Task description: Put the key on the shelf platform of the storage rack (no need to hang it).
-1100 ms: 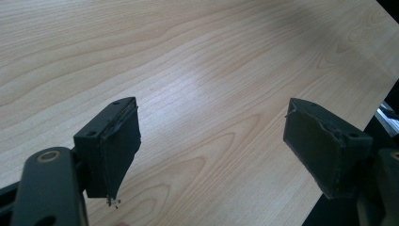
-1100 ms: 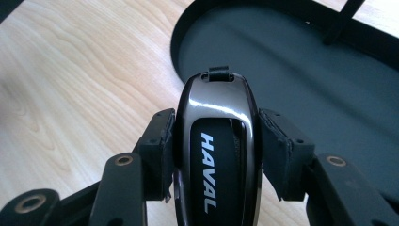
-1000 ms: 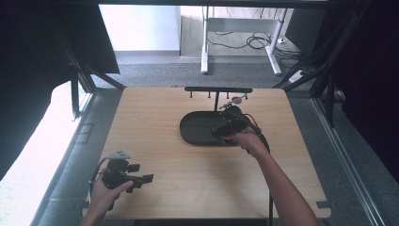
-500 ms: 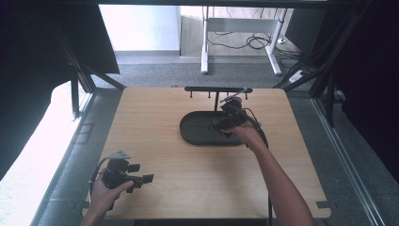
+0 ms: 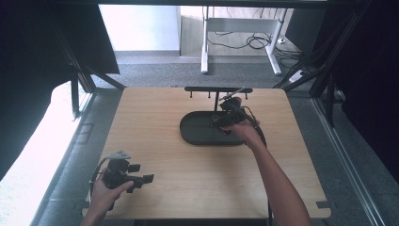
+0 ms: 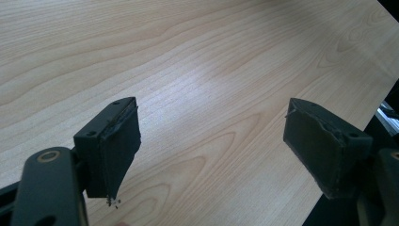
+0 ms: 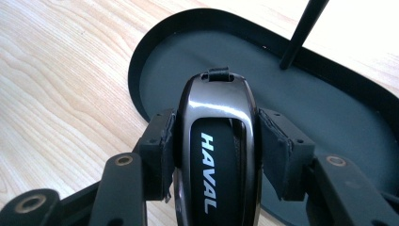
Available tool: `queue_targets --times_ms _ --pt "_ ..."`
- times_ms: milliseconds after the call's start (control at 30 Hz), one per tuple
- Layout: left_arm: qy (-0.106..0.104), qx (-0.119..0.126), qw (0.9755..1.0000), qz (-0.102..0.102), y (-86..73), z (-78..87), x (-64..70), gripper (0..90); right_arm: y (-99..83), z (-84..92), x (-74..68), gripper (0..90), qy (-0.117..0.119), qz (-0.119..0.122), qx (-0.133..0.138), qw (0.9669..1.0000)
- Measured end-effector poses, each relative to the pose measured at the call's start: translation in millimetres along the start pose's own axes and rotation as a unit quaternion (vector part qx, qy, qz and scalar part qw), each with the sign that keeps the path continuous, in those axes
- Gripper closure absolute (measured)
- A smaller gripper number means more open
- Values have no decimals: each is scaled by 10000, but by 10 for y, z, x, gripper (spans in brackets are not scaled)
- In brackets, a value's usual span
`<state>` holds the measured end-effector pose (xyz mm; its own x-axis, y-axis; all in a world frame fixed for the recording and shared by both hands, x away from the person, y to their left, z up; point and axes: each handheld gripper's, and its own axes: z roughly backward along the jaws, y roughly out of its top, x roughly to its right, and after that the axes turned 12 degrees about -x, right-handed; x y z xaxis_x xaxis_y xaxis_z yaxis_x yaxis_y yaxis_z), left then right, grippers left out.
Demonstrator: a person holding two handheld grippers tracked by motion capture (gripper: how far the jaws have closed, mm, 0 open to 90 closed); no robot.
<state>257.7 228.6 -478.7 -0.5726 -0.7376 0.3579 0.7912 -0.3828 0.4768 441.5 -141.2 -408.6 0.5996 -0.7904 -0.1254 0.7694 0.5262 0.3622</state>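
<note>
Glossy black, with the white word HAVAL on its face, a car key fob [image 7: 219, 155] sits clamped between the two jaws of the right claw [image 7: 217, 150], one pad [image 7: 160, 148] pressing each long side. Its small loop end points away from the claw, out over the near end of a black oval tray [image 7: 339, 117]. A thin black post [image 7: 301, 33] rises from the tray beyond the claw, up and to the side.

From the high view, the right claw [image 5: 225, 120] is over the tray [image 5: 195, 136] at the far middle of the wooden desk [image 5: 155, 117]. The right hand [image 5: 244, 134] grips it from behind, and the forearm stretches out long from the near edge. Just past the claw stands a black rack [image 5: 217, 89] with a horizontal bar.

The left claw [image 5: 143, 180] is low near the front left corner of the desk, the left hand [image 5: 107, 193] wrapped under it. Its jaws stand wide apart with bare desk [image 6: 197, 70] between them, holding nothing.
</note>
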Motion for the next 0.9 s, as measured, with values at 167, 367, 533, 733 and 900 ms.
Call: queue_targets --times_ms 167,367,533,733,900 --pt "0 7 10000 15 -2 2 -6 196 42 -20 1 494 -64 -18 -14 10000" --pt "-7 14 10000 21 -4 9 -10 195 97 -74 36 494 -130 -54 -53 9999" --pt "-3 16 10000 23 -5 11 -14 196 164 -98 61 494 -183 -118 -29 9998" --pt "-15 14 10000 18 -6 13 -16 196 228 -148 81 494 -272 -173 -37 9995" --pt "-14 12 10000 20 -7 16 -20 195 262 -219 97 494 -421 -205 -39 9989"
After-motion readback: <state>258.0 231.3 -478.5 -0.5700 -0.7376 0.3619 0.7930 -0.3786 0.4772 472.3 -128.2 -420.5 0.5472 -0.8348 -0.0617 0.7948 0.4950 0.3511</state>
